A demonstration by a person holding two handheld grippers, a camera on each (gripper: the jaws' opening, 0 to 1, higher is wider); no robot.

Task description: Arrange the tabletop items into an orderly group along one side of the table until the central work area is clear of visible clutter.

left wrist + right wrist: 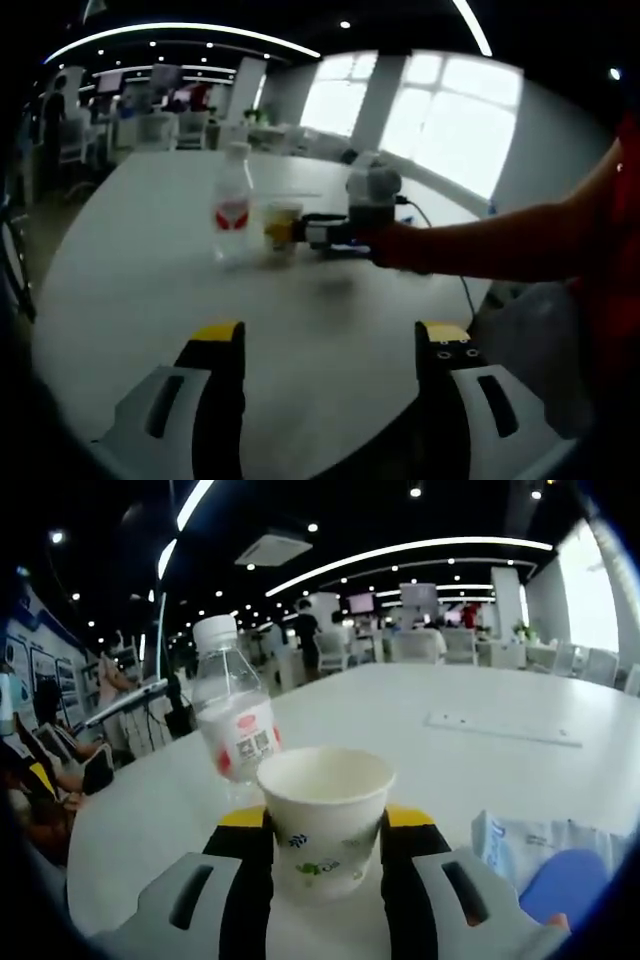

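Two items upright on bench [150, 280]: paper cup [325, 815], mouth up, clamped between right gripper [325, 825] fingers, water bottle [235, 715] just behind it, cap up. Left gripper [330, 335] fingers spread, holding nothing.

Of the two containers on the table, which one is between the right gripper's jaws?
The paper cup, open-topped and short; the capped plastic bottle stands free behind it.

- The right gripper [325, 845] clamps a paper cup [325, 815] upright between its fingers [247, 875].
- A capped water bottle [235, 715] stands on the white bench [480, 770] just behind the cup.
- A plastic packet [545, 840] lies beside the cup.
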